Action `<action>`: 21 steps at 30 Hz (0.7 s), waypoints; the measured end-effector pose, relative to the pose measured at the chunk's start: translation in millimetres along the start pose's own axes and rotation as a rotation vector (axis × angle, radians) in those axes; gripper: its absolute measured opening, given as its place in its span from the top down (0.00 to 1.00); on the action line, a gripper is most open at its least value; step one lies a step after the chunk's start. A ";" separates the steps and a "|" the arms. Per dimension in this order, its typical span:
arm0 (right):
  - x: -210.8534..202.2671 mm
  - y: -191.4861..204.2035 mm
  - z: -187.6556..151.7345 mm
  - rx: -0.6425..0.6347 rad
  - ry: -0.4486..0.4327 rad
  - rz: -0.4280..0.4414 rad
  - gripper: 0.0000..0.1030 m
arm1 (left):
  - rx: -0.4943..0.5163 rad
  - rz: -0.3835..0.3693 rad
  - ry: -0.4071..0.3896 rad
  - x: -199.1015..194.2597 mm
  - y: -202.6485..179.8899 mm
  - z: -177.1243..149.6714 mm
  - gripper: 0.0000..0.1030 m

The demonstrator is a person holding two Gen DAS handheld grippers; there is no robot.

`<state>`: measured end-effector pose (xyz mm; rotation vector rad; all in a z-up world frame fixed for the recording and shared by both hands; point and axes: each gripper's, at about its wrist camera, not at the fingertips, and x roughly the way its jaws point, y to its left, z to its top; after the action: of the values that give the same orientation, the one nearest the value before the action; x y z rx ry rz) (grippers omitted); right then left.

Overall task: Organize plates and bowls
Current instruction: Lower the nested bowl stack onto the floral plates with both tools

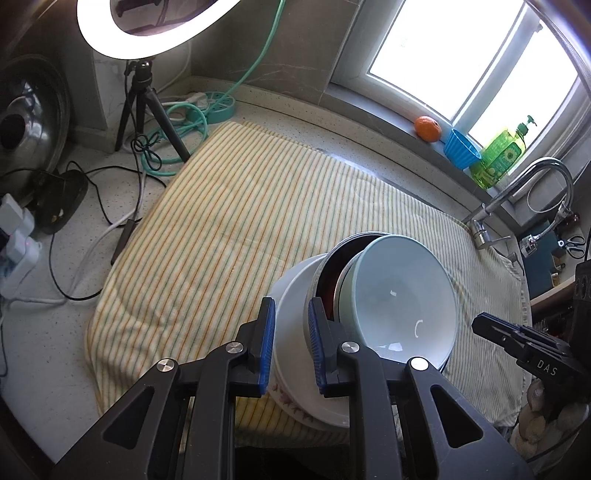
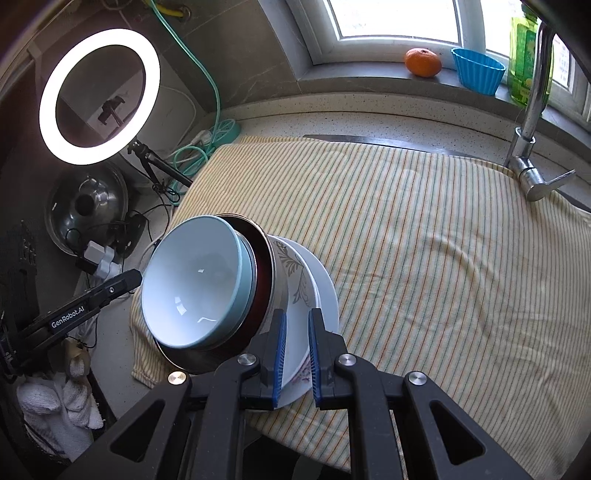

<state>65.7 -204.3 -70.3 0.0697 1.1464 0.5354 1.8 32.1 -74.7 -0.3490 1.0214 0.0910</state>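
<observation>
A stack of dishes is carried between both grippers over the near part of the striped towel (image 1: 240,206). White flowered plates (image 1: 291,295) lie at the bottom. On them sits a steel bowl (image 1: 321,273) with a dark red inside, and a pale blue bowl (image 1: 399,295) is nested in it. My left gripper (image 1: 291,343) is shut on the plates' rim. In the right wrist view my right gripper (image 2: 296,350) clamps the opposite rim of the plates (image 2: 321,291), beside the patterned steel bowl (image 2: 280,273) and blue bowl (image 2: 195,280). Each view shows the other gripper's tip beyond the bowl.
A faucet (image 2: 532,110) rises at the towel's far right. An orange (image 1: 427,128), a blue cup (image 1: 461,149) and a green soap bottle (image 1: 502,155) stand on the sill. A ring light (image 1: 155,29) on a tripod, cables, a power strip and a pot lid (image 1: 26,122) crowd the left.
</observation>
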 end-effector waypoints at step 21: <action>-26.0 16.7 -30.9 -0.052 -0.122 -0.058 0.77 | 0.074 0.036 -0.063 -37.3 -12.1 -30.8 0.73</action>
<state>24.5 -207.7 -56.0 0.0240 1.0119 0.5028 -40.2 13.9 -54.7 -0.2593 0.9667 0.0961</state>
